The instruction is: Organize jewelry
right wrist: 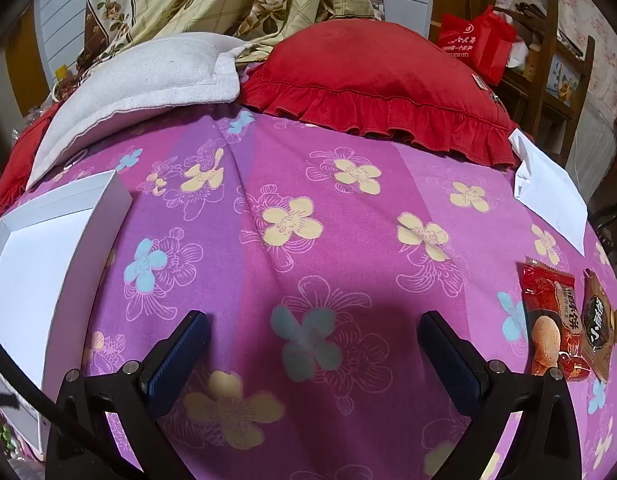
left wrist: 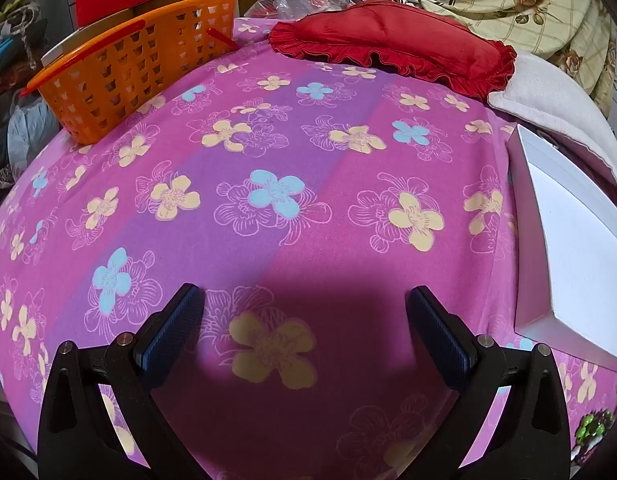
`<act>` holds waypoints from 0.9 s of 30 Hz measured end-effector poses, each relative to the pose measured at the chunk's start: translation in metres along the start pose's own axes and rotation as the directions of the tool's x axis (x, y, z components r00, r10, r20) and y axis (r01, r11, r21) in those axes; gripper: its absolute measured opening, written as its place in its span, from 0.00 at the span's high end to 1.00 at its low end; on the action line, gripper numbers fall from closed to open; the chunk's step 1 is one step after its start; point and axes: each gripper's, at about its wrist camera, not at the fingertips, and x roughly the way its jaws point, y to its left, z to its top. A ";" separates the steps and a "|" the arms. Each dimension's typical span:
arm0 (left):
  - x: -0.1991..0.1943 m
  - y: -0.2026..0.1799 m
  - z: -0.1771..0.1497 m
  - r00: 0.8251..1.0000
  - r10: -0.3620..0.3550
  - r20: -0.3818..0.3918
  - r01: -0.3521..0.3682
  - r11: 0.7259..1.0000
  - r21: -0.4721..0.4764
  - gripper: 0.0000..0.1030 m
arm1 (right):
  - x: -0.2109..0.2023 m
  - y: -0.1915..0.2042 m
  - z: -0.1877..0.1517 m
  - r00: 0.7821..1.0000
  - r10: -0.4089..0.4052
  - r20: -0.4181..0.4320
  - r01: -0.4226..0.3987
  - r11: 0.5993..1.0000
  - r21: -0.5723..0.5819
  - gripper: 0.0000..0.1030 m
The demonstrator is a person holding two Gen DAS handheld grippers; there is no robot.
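A white open box (left wrist: 576,248) lies on the pink flowered bedsheet (left wrist: 292,152) at the right edge of the left wrist view. It also shows at the left of the right wrist view (right wrist: 40,248), and its inside looks bare. A small green beaded piece (left wrist: 592,426) lies below the box at the lower right of the left wrist view. My left gripper (left wrist: 306,304) is open and empty above the sheet. My right gripper (right wrist: 314,330) is open and empty above the sheet, right of the box.
An orange plastic basket (left wrist: 132,64) stands at the back left. A red ruffled pillow (right wrist: 380,80) and a white cushion (right wrist: 144,80) lie at the back. Two snack packets (right wrist: 568,320) and a white paper (right wrist: 552,188) lie at the right.
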 end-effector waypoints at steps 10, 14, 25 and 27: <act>-0.023 -0.002 -0.021 0.999 0.012 -0.033 -0.011 1.000 0.021 0.01 | -0.027 0.001 -0.022 1.000 -0.004 -0.003 0.004 1.000 -0.010 0.00; -0.052 -0.010 -0.033 0.999 0.026 0.019 -0.027 0.997 0.066 0.01 | -0.063 0.004 -0.046 1.000 0.001 0.006 0.000 1.000 -0.031 0.00; -0.133 -0.036 -0.068 0.992 -0.077 0.103 0.069 0.995 0.077 0.01 | -0.154 0.070 -0.099 0.989 0.128 0.076 -0.123 0.990 -0.066 0.00; -0.146 -0.042 -0.075 0.990 -0.085 0.113 0.076 0.994 0.083 0.01 | -0.164 0.082 -0.105 0.987 0.142 0.081 -0.136 0.988 -0.077 0.00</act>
